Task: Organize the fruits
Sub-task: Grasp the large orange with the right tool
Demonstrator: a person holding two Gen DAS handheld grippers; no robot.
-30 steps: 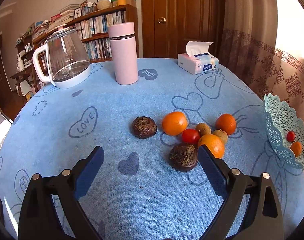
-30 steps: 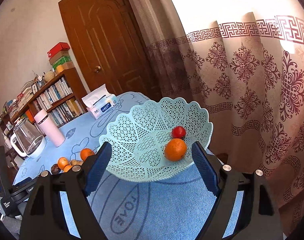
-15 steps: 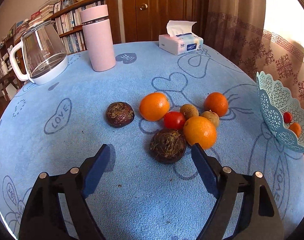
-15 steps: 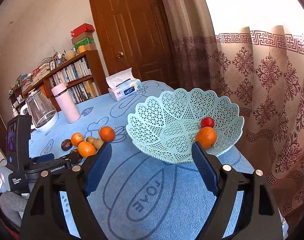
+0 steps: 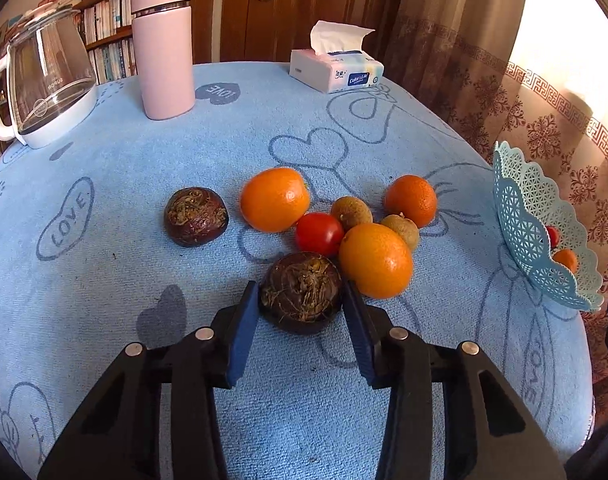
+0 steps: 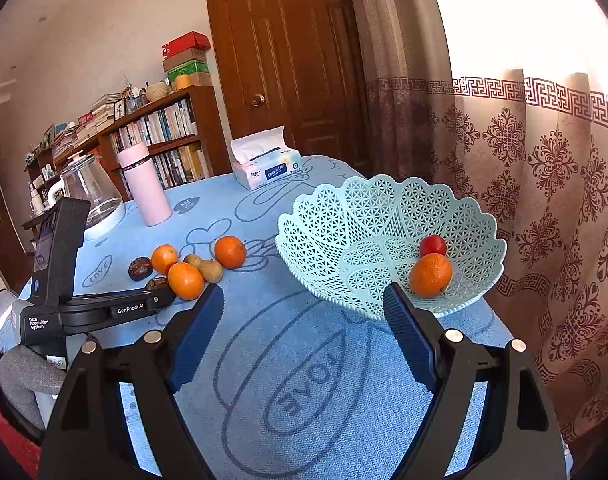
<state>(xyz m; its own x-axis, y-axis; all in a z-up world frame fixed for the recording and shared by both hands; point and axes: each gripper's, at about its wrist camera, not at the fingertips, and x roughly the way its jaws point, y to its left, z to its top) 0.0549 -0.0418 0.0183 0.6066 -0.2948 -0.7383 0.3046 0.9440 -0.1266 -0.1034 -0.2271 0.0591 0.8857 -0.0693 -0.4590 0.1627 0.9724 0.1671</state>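
A cluster of fruit lies on the blue tablecloth (image 5: 103, 280): two dark brown fruits (image 5: 301, 290) (image 5: 195, 216), three oranges (image 5: 274, 199) (image 5: 376, 260) (image 5: 411, 200), a red tomato (image 5: 319, 233) and two small brown fruits (image 5: 351, 212). My left gripper (image 5: 301, 300) has its blue pads on either side of the nearer dark fruit, touching or nearly touching it. A light blue lattice basket (image 6: 368, 216) holds an orange (image 6: 430, 275) and a tomato (image 6: 432, 245). My right gripper (image 6: 304, 308) is open and empty, just before the basket's near rim.
A pink flask (image 5: 163, 46), a glass kettle (image 5: 47, 80) and a tissue box (image 5: 336, 68) stand at the table's far side. A patterned curtain (image 6: 544, 200) hangs right of the basket. A bookshelf and a door stand behind. The left gripper's body (image 6: 103, 304) shows in the right wrist view.
My left gripper moved forward and down to the nearer dark fruit and narrowed around it. My right gripper backed away from the basket and swung left.
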